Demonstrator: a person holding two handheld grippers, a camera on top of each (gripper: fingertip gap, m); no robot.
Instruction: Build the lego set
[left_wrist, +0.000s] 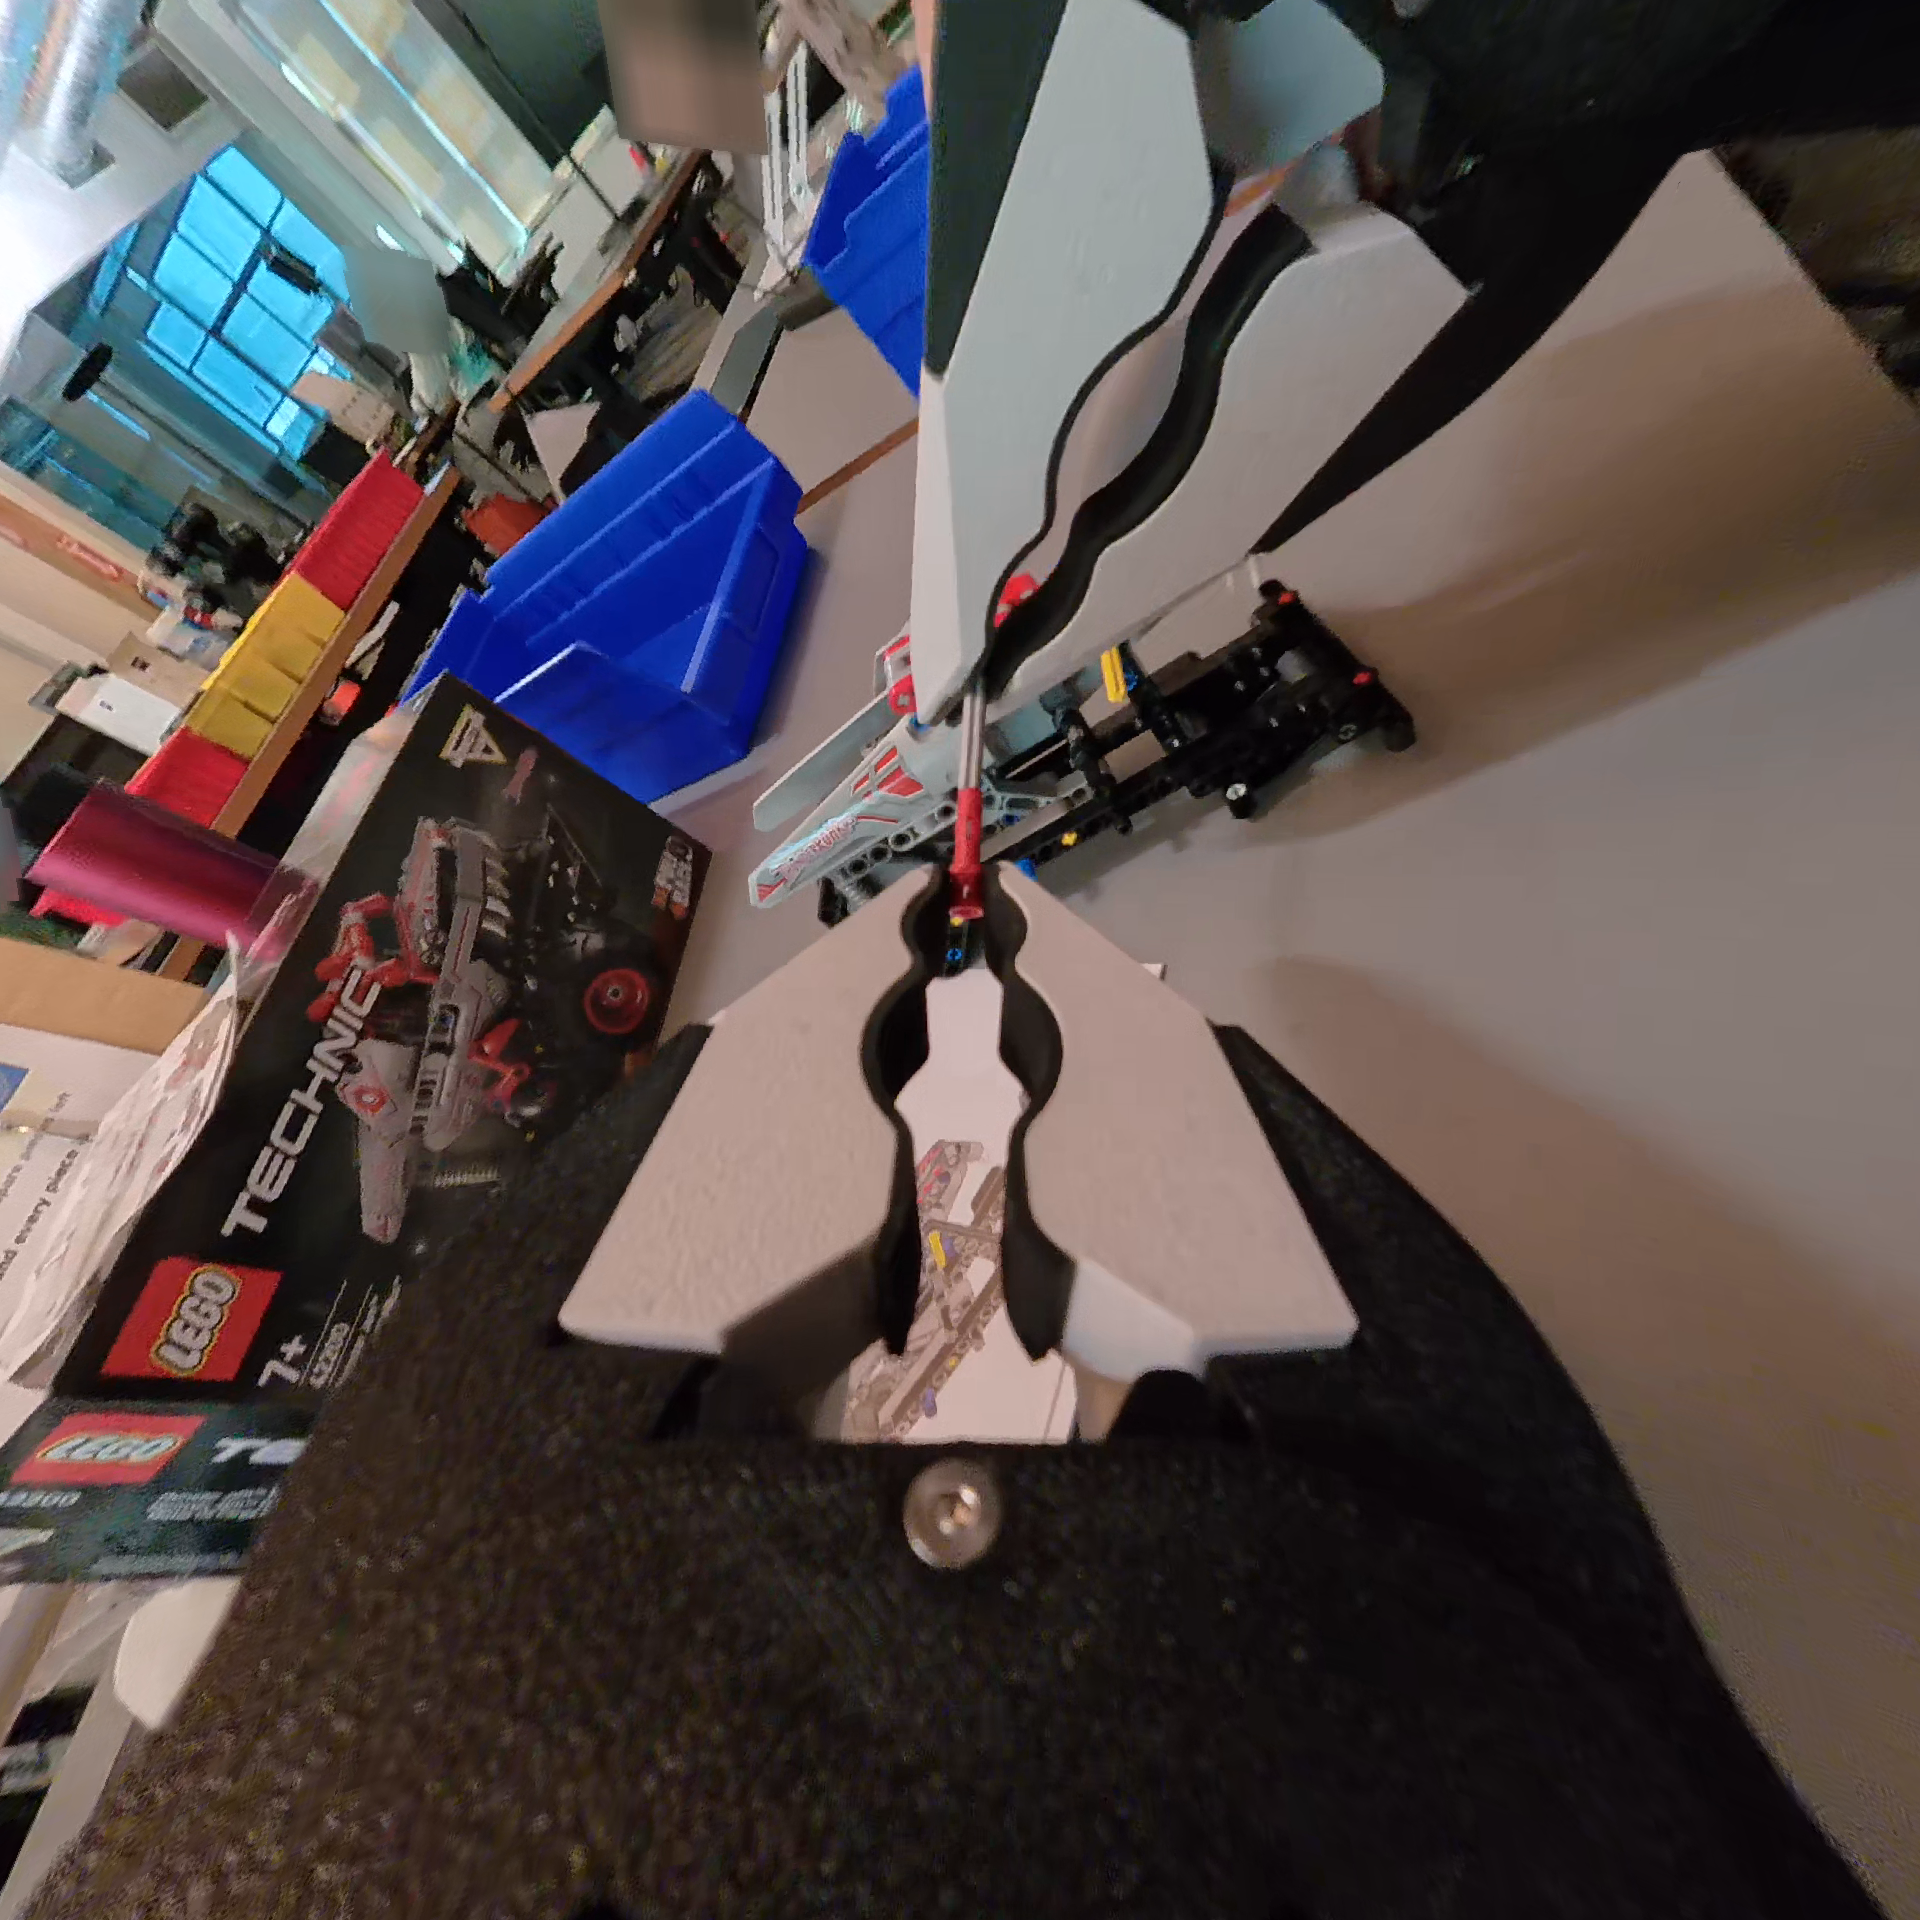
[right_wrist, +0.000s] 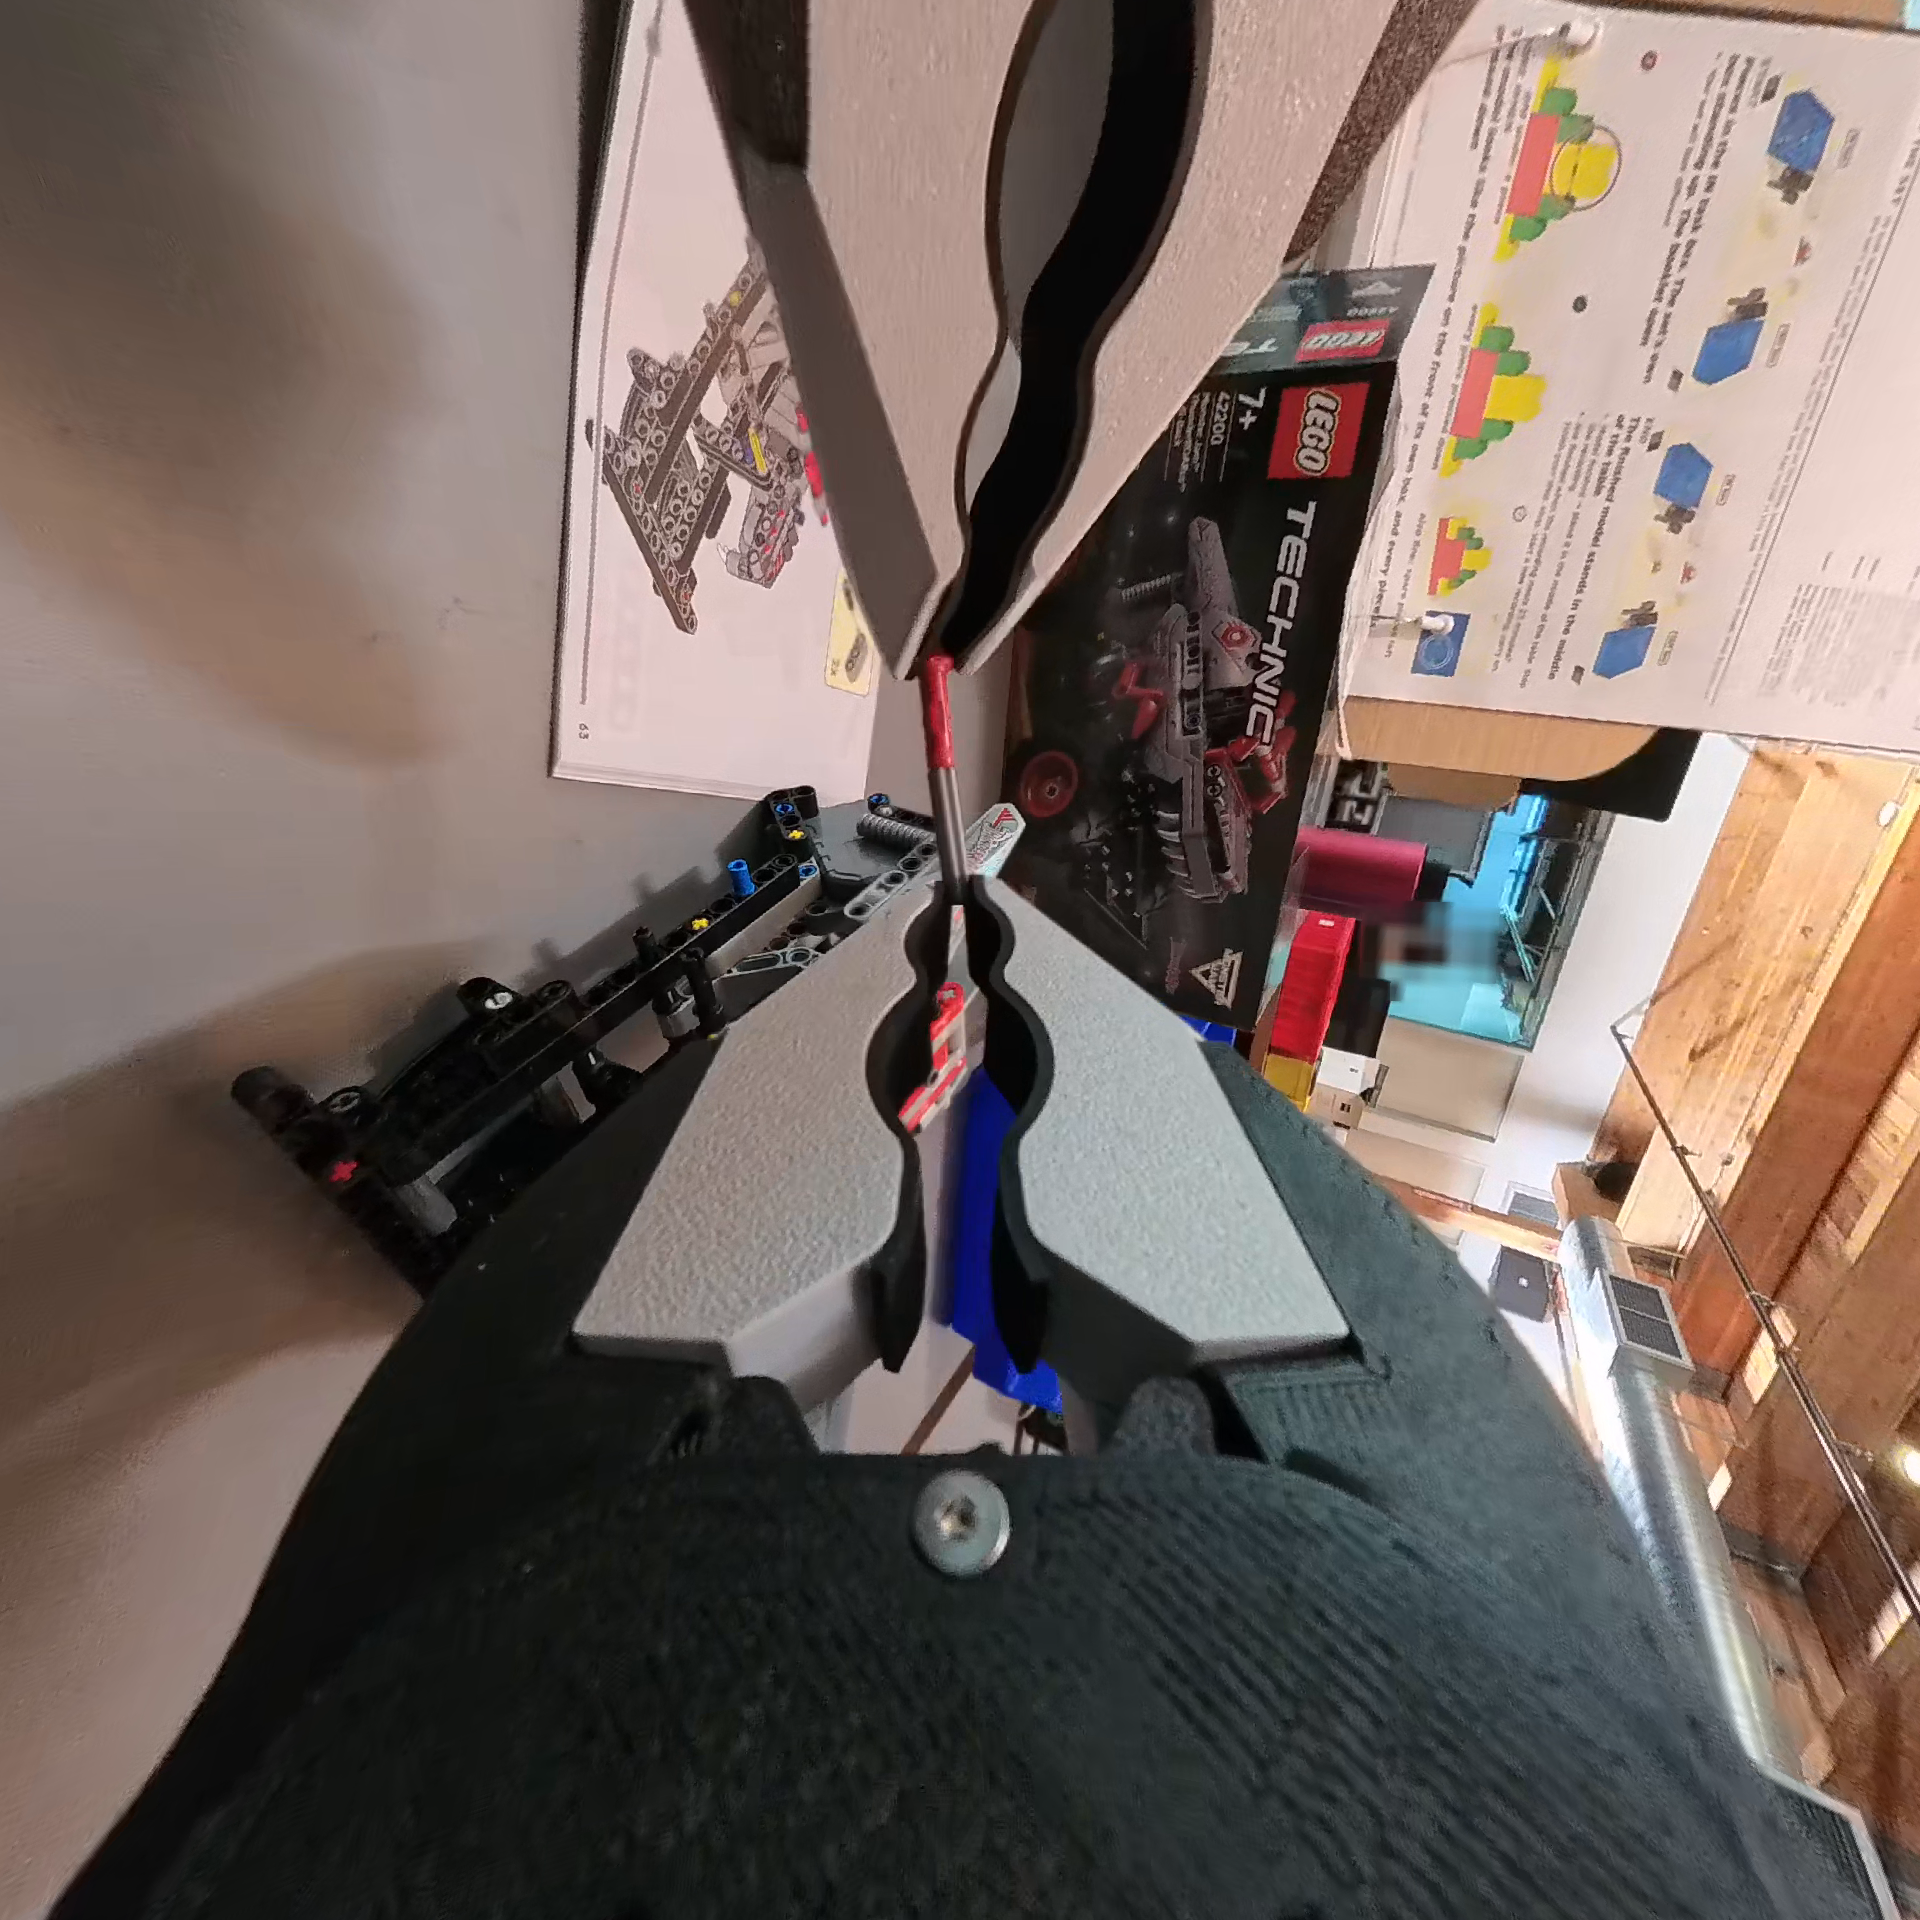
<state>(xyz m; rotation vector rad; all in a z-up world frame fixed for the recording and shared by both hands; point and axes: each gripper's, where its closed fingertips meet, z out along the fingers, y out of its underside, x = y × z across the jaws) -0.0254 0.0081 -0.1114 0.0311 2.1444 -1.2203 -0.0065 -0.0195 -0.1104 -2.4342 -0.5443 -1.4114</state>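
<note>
— Where's our rod (left_wrist: 969, 790)?
— Above the worktop (left_wrist: 1558, 883), over the half-built model (left_wrist: 1195, 717). Our left gripper (left_wrist: 964, 914) pinches its red end; our right gripper (right_wrist: 958, 896) pinches its grey end.

Passage between the two closed grippers is being blocked by the thin grey-and-red axle (left_wrist: 968, 800) spanning them. The black Technic chassis (left_wrist: 1226, 707) is sitting close behind, blue bins (left_wrist: 644, 623) and the set box (left_wrist: 416, 1018) crowding one side. Bare tabletop (left_wrist: 1610, 935) is being left open opposite.

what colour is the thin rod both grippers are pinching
Grey rod with a red sleeve at the left gripper's end; clearest in the right wrist view.
</note>
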